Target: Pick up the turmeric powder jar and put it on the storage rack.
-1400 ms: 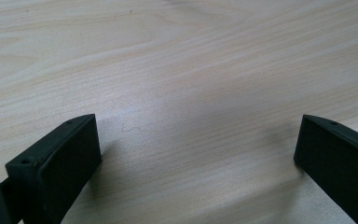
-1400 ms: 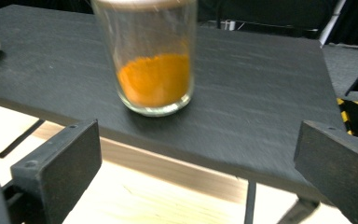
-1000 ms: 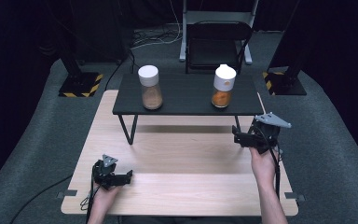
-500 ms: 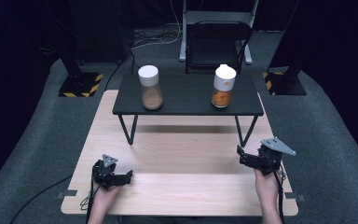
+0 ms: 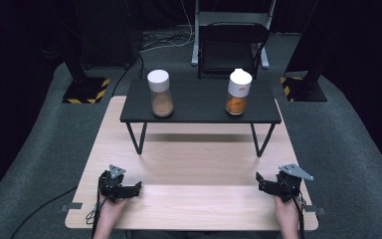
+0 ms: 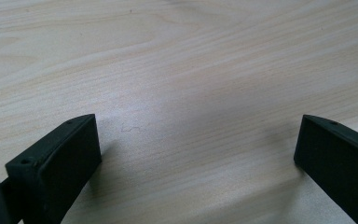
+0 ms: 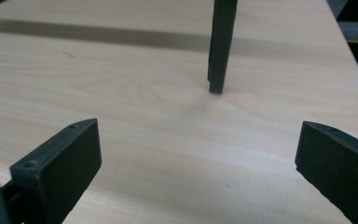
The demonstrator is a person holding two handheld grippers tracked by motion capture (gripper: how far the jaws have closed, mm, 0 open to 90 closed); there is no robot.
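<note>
Two white-capped jars stand on a low black shelf at the back of the wooden table: one with brown powder on the left, one with orange powder on the right. My left gripper rests low over the table's front left, open, with bare wood between its jaws. My right gripper sits at the front right, open and holding nothing. Ahead of it in the right gripper view is a black shelf leg.
The shelf stands on thin black hairpin legs. A black chair and stands with yellow-black striped bases lie beyond the table on grey floor. Cables trail off the table's front left corner.
My right gripper has come down and back from near the shelf's right end to the table's front right. The left gripper has stayed put.
</note>
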